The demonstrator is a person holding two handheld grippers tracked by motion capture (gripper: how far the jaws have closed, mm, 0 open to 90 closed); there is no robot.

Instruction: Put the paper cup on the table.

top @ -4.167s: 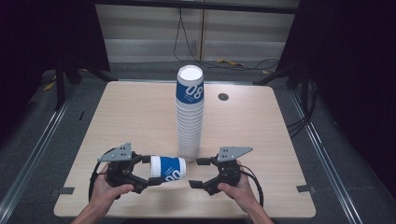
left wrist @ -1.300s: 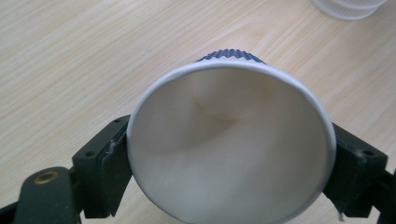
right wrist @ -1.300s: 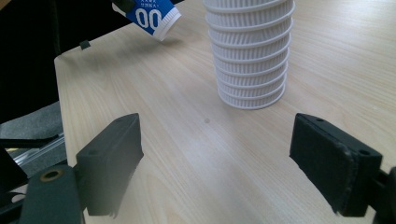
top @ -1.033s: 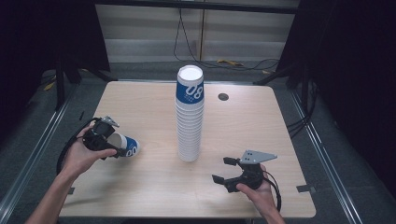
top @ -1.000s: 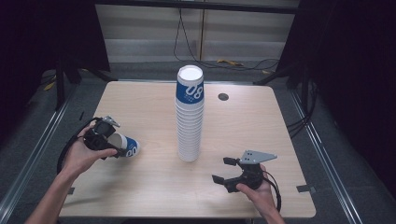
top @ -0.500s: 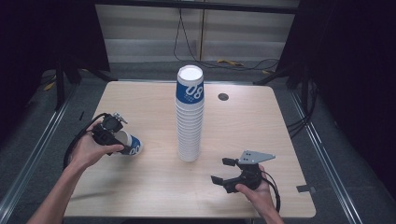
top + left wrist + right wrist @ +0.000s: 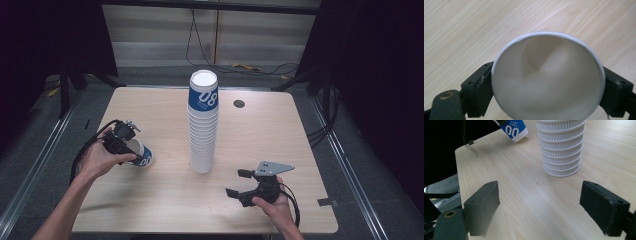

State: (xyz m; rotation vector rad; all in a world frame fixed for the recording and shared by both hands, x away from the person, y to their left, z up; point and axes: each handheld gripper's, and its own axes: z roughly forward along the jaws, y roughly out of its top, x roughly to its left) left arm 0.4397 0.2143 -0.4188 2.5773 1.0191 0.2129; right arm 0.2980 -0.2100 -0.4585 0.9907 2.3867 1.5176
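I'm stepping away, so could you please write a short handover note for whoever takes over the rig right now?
Left gripper: shut on the single paper cup, held tilted at the table's left side, its mouth facing the gripper's camera.
Right gripper: open, empty, low over the table's near right part.
Cup stack: upright at mid-table, inverted.
Done: one cup is separate from the stack and in a grip.
Left: probably setting this cup down, then separating the rest of the stack.

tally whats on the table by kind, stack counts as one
tall stack of white and blue paper cups: 1
single white and blue paper cup clamped in the left claw: 1
handheld black claws, left and right claw: 2
total: 4
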